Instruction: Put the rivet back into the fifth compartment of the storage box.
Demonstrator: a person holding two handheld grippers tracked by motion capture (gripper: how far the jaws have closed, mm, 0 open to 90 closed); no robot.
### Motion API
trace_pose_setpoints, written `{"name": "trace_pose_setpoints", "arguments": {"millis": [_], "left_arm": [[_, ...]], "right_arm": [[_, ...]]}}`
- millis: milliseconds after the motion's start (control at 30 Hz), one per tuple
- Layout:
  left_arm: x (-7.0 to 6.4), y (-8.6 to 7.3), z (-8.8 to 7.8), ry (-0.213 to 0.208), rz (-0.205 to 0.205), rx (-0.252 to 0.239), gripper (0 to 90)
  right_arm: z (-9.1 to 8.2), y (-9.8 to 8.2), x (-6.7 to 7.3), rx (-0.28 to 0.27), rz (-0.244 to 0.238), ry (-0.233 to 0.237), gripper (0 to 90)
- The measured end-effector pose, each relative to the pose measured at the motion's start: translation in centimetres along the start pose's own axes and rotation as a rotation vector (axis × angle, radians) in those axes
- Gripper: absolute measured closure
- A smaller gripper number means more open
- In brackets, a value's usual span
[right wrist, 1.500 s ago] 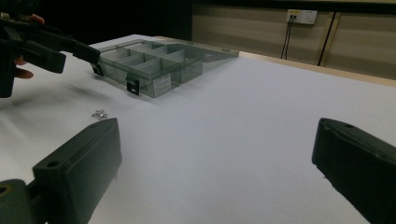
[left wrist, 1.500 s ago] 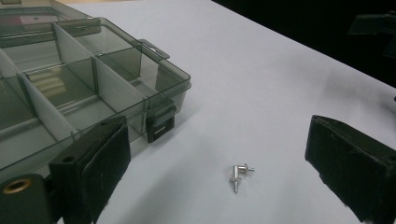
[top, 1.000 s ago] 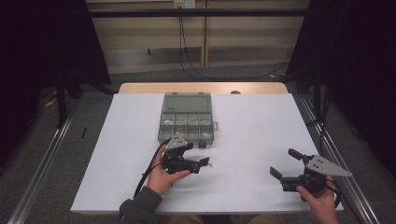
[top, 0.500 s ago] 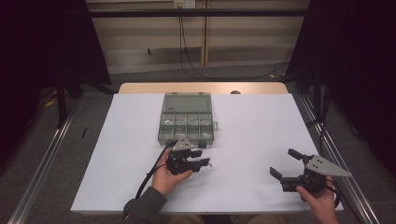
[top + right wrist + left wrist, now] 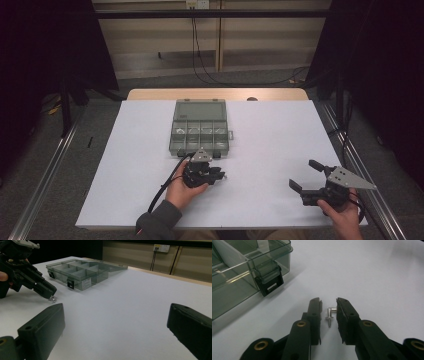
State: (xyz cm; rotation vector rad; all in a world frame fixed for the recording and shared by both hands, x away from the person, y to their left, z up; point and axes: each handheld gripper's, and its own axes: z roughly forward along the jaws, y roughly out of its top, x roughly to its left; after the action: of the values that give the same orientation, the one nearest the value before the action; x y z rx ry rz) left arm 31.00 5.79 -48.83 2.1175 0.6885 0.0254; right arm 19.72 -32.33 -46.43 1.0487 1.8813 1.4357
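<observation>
A small bright-metal L-shaped pin with a washer-like collar (image 5: 329, 315) lies on the white table sheet (image 5: 280, 135) between the two black jaws of the left gripper (image 5: 329, 300), which have just been closing around it; a sliver of white shows on either side of the pin, so the pads do not yet press on it and nothing is gripped. The pin's long shaft runs roughly along the jaws, toward the camera, with its short bent leg turned toward the right-hand pad, so the closing jaws would pinch it across the shaft. The left gripper is by far the nearer one: the right gripper (image 5: 306, 176) hangs well apart, jaws wide and holding nothing. The left gripper view gives the gaps beside the pin and the black latch (image 5: 269, 283) of the smoky clear-plastic compartment box (image 5: 234, 272) just beyond the jaw tips. The right gripper view shows the left gripper side-on, tips down at the sheet over the pin, with the box standing open behind it. The high view places the box just ahead of the left hand (image 5: 181, 190).
</observation>
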Motion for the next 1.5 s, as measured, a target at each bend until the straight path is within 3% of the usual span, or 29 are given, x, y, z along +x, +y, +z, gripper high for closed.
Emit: {"name": "trace_pose_setpoints", "arguments": {"millis": [200,500,633,667,833,1500], "left_arm": [[-0.1,0.0,0.3,-0.001,0.002,0.031,75.2],[-0.2,0.0,0.3,0.014,0.009,0.038,82.3],[-0.1,0.0,0.2,0.01,0.002,0.041,82.4],[0.0,0.0,0.1,0.0,-0.017,0.038,82.4],[0.1,0.0,-0.1,-0.005,-0.017,0.039,82.5],[1.2,0.6,-2.3,0.012,-0.059,-0.055,82.5]], "right_arm": [[-0.1,0.0,0.0,0.0,-0.002,0.001,1.3],[-0.2,0.0,-0.1,0.0,-0.001,-0.002,1.3],[-0.2,0.0,-0.1,-0.001,-0.003,-0.002,1.3],[-0.2,0.0,-0.1,-0.001,-0.003,-0.002,1.3],[-0.2,0.0,-0.1,-0.001,-0.004,-0.004,1.3],[-0.2,0.0,0.0,0.0,-0.005,-0.001,1.3]]}}
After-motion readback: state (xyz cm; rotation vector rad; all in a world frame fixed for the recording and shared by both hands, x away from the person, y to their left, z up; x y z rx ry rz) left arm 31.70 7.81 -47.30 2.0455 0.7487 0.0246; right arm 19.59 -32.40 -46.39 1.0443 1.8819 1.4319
